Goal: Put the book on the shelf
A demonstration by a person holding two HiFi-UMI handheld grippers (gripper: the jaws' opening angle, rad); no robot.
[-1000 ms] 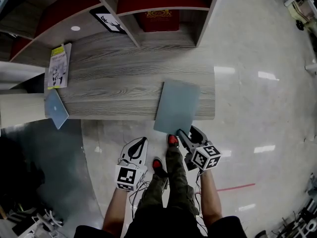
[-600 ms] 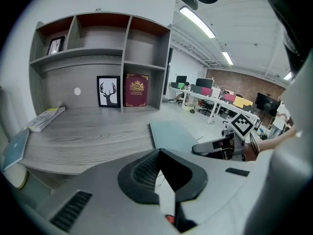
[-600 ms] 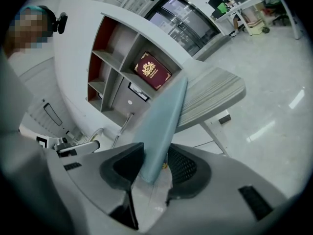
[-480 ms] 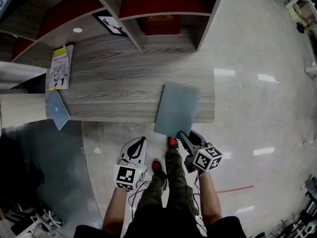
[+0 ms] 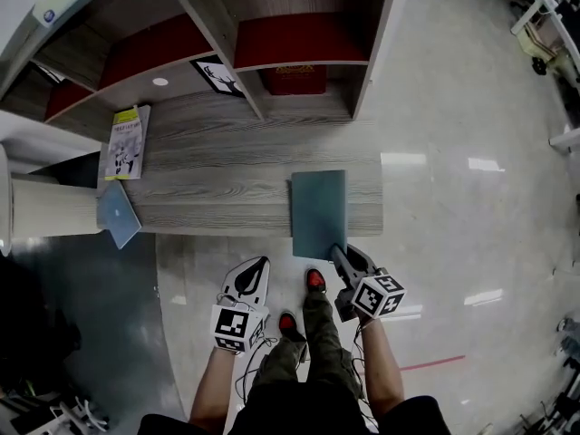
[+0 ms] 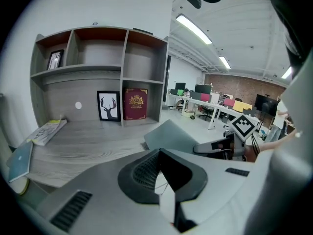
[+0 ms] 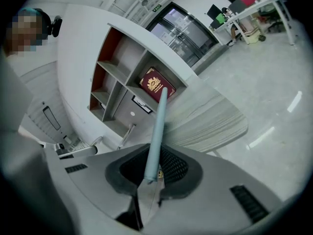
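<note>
Pick-up step: the right claw (image 5: 338, 255), jaws just closing onto the near edge of the book (image 5: 318, 208) overhanging the bench (image 5: 217, 175), grips it — left claw (image 5: 256, 268) pressed together, empty — next, lift and carry it far to the shelf (image 5: 299, 42).

I can read no words anywhere. Upper centre, the red book (image 5: 293, 79) on the shelf (image 5: 207, 21) bears a gold crest; print on the magazine (image 5: 125, 141) at left is too small.
</note>
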